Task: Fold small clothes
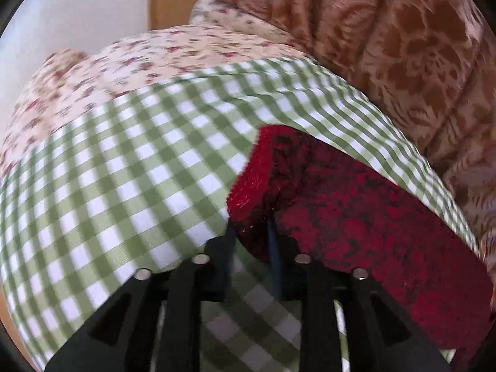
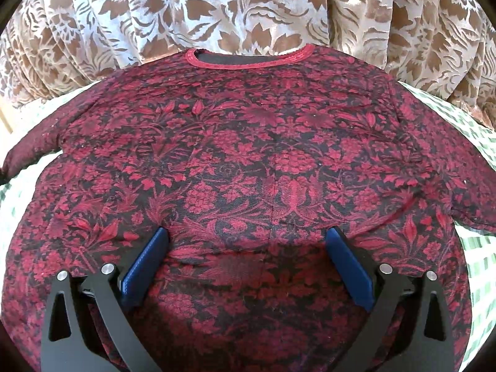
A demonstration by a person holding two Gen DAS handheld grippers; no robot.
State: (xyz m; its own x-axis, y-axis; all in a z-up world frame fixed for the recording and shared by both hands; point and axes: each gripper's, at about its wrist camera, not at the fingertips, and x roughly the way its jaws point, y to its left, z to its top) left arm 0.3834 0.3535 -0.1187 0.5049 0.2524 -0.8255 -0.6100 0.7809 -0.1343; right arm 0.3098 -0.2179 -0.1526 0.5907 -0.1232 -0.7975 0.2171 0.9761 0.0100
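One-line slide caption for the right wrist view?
Right gripper, jaws open, over a red floral top laid flat.

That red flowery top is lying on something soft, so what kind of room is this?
Probably a bedroom, with the red floral top spread on a bed. It lies on a green checked sheet, a floral-print pillow sits behind, and a brown patterned curtain or throw hangs at the back.

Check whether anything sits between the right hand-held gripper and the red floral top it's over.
Nothing visible does. The right hand-held gripper has its jaws wide apart directly over the red and black floral top, which lies spread flat on the green checked cloth.
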